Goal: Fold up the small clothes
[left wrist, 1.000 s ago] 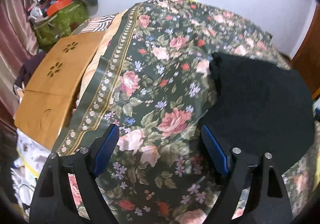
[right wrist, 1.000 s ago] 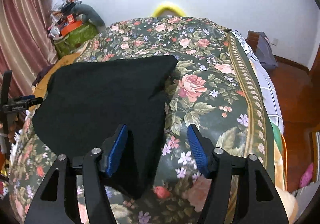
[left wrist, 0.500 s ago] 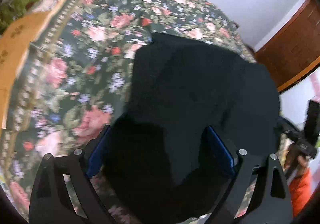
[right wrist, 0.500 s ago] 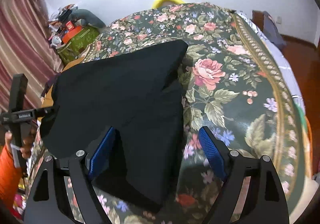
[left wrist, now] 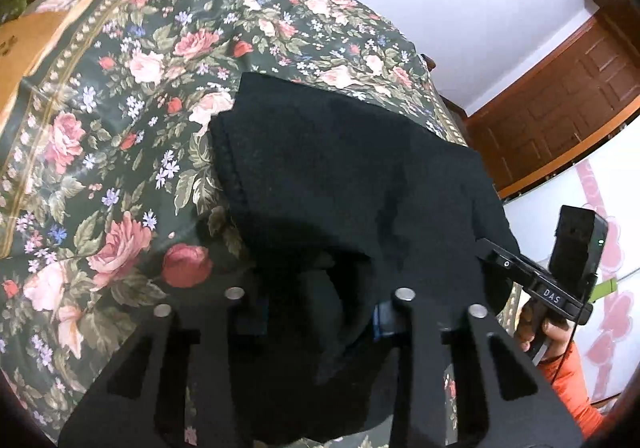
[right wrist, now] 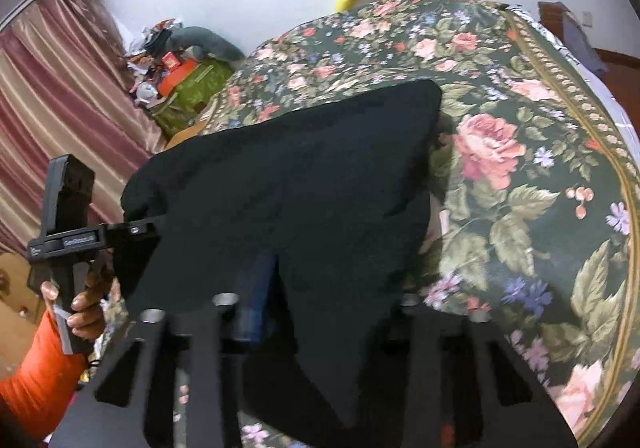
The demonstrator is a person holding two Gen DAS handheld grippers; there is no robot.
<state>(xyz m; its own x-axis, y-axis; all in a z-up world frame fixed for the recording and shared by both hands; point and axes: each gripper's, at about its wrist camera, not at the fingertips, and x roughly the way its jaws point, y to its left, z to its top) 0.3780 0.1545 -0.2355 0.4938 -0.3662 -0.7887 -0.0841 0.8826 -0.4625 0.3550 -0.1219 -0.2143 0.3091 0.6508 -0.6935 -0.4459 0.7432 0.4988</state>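
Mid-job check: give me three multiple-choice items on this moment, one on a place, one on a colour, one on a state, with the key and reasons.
1. Where does the black fabric garment lie?
A. on the floral bedspread
B. on a wooden floor
C. in a basket

2. What colour is the sleeve on the arm holding the left gripper, seen from the right wrist?
A. blue
B. orange
C. white

3. How do the left gripper's fingers stand with respect to the garment?
A. well away from it
B. on either side of a bunch of its near edge
C. resting on bare bedspread

Key: 1 A, flowers show all round the cloth. 2 B, the orange sleeve shows below the hand. 3 B, black cloth fills the gap between the fingers.
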